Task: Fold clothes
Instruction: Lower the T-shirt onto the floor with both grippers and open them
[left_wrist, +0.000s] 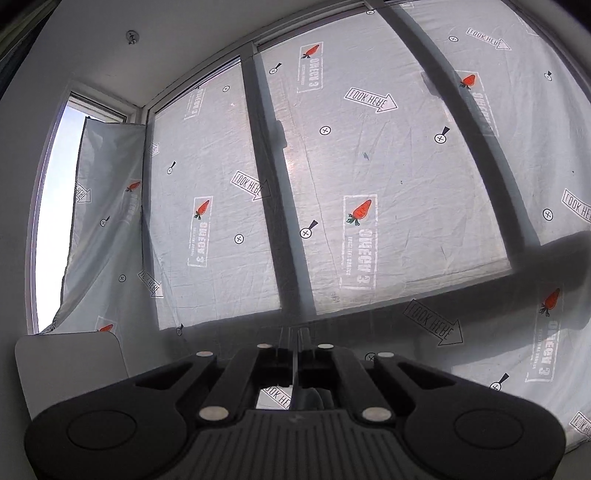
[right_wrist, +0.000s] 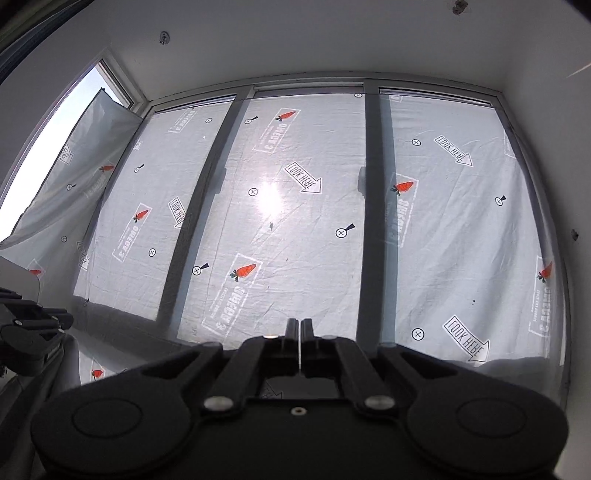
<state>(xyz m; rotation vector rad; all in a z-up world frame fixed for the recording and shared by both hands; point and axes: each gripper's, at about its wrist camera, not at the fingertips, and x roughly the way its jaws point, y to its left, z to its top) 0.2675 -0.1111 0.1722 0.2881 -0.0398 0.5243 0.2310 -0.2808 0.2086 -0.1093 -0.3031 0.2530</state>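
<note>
Both cameras point up at a window wall; no clothes show in either view. My left gripper (left_wrist: 295, 341) has its two fingers pressed together with nothing visible between them. My right gripper (right_wrist: 299, 328) is likewise shut, fingers together and empty as far as I can see. The left gripper's black body (right_wrist: 29, 332) also shows at the left edge of the right wrist view, level with my right gripper.
A thin white sheet printed with carrots and "LOOK HERE" arrows (left_wrist: 369, 166) (right_wrist: 295, 221) hangs over the window panes, backlit by the sun. Dark window posts (left_wrist: 277, 203) (right_wrist: 371, 221) stand behind it. A pale rounded panel (left_wrist: 70, 362) sits at lower left. White ceiling above.
</note>
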